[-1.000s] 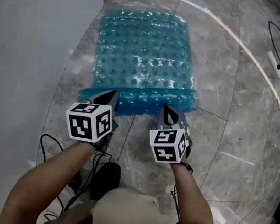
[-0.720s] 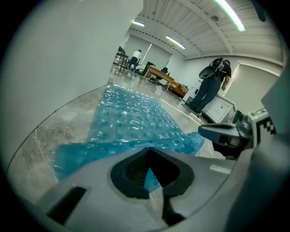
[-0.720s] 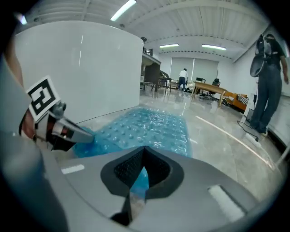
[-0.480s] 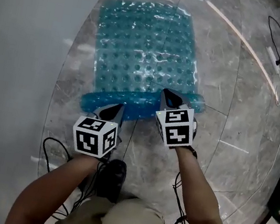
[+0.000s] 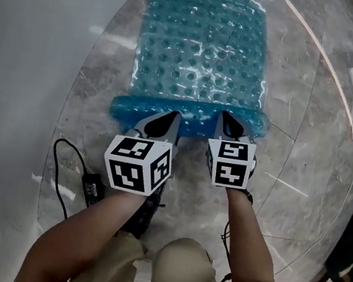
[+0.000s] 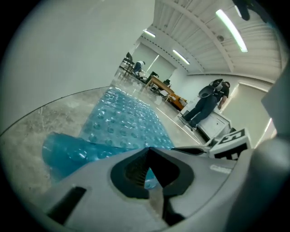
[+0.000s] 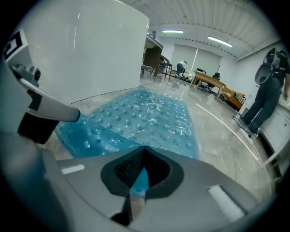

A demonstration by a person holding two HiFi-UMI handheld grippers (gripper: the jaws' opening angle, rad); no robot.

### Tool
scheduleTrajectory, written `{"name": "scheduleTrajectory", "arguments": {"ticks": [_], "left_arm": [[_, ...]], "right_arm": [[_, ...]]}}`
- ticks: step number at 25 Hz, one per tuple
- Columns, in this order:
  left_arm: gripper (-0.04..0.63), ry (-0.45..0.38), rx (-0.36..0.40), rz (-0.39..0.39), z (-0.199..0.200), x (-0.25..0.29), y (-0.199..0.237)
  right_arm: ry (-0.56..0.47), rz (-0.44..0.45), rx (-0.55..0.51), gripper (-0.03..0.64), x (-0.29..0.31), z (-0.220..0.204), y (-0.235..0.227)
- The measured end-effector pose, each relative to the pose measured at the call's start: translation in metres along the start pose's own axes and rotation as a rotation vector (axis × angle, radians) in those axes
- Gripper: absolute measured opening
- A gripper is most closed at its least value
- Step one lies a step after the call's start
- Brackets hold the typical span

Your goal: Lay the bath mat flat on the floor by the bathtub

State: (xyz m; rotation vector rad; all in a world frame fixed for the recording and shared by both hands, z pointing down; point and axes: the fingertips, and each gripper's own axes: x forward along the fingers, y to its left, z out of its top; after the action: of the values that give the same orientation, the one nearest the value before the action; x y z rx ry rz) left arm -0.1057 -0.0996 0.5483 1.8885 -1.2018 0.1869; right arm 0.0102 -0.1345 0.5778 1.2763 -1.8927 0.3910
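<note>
Claws clamp the bath mat's [image 5: 202,47] near edge: left claw [image 5: 169,118], right claw [image 5: 225,116].
We think the curled near edge (a doubled band at our claw tips) may stay folded if released now, and a hard pull could drag the mat along the floor [image 5: 307,159] away from the bathtub [image 5: 31,46]. Our left forearm [image 5: 92,223] and right forearm [image 5: 248,236] reach forward side by side, claws tipped downward.
</note>
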Motion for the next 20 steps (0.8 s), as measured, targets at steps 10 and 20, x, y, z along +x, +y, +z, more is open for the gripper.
{"name": "scheduleTrajectory", "arguments": {"ticks": [10,20], "left_arm": [[0.008,0.081,0.032,0.160,-0.029,0.003,0.032],[0.006,0.218,0.015,0.121,-0.089,-0.028,0.010]], "right_arm": [[-0.056,0.043,-0.078,0.003,-0.035,-0.045,0.016],[-0.084,0.097,-0.073,0.006,-0.033,-0.022,0.020]]}}
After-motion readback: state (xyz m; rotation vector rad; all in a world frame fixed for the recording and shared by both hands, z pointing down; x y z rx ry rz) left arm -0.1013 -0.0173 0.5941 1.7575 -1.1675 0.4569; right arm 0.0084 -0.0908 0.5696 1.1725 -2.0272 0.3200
